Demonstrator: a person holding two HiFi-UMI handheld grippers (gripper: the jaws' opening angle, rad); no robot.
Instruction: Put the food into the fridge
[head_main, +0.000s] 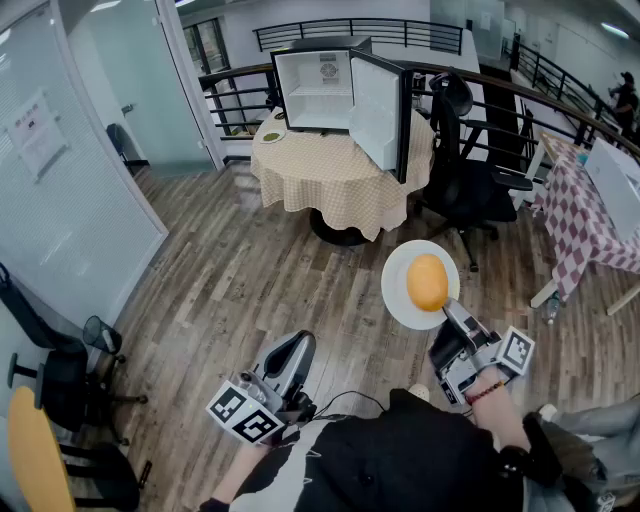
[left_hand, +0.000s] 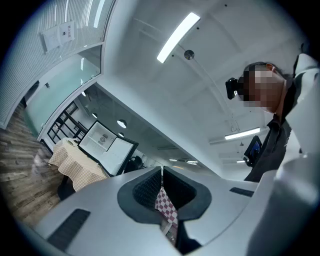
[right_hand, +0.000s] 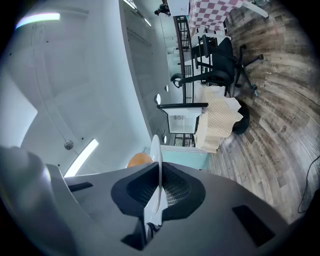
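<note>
Wooden floor (head_main: 230, 290): grey-brown planks run from the near edge to the far railing.
Table (head_main: 330, 185): round, under a beige checked cloth, far from the person and a little left of centre.
Fridge (head_main: 320, 90): small and black, standing on the table. Its door hangs open to the right and shows a white inside.
Chair (head_main: 465, 185): a black office chair just right of the table.
Right gripper (head_main: 450, 310): near and to the right, held out in front of the person. Its jaws are closed on the near rim of the plate, which stands edge-on between the pads in the right gripper view.
Left gripper (head_main: 298, 350): near and to the left, well apart from the plate. Its jaws meet at the tips with nothing between them.
Plate (head_main: 395, 285): white and round, carried in the air over the floor, well short of the table.
Food (head_main: 427, 283): an orange-yellow rounded lump lying on the middle of the plate, far from the fridge.
</note>
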